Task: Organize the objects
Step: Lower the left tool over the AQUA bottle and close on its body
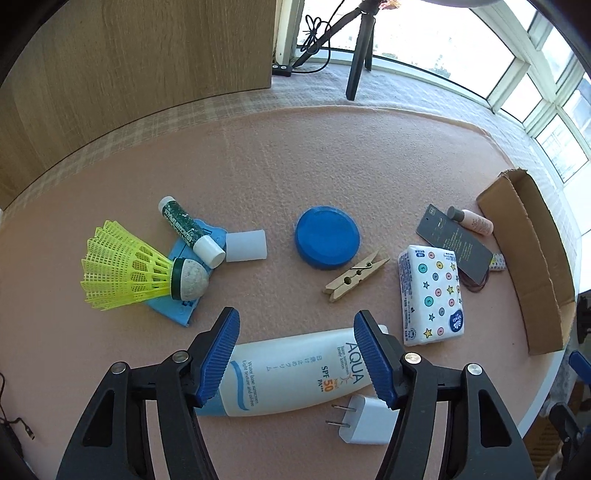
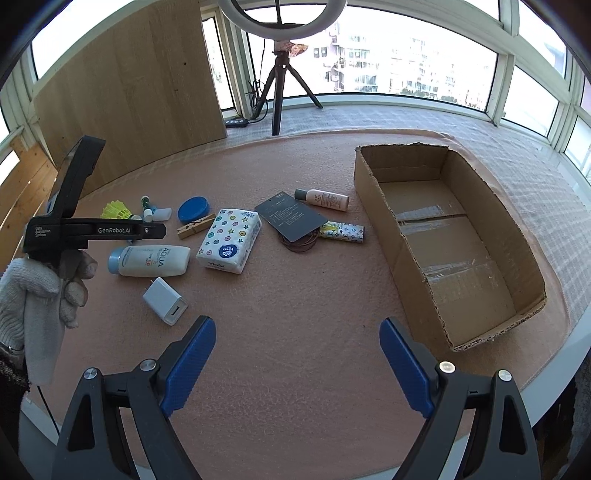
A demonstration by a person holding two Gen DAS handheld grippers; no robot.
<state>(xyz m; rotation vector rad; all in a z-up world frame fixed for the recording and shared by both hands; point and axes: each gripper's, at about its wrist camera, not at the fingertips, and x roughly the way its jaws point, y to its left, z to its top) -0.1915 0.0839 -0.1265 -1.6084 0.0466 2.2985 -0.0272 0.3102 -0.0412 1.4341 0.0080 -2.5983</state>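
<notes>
A tripod (image 2: 277,92) with a ring light (image 2: 280,22) stands by the windows (image 2: 406,59), beside a wood panel (image 2: 140,88), behind the pink surface (image 2: 295,314)

You're wearing a white knit glove (image 2: 27,291). Your grippers (image 2: 297,363) are showing black arms, blue ribbed pads (image 1: 221,354), silver screws.

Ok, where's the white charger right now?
In the left wrist view the charger lies at bottom centre, just in front of the sunscreen bottle, partly behind one of the left gripper's fingers.
</notes>
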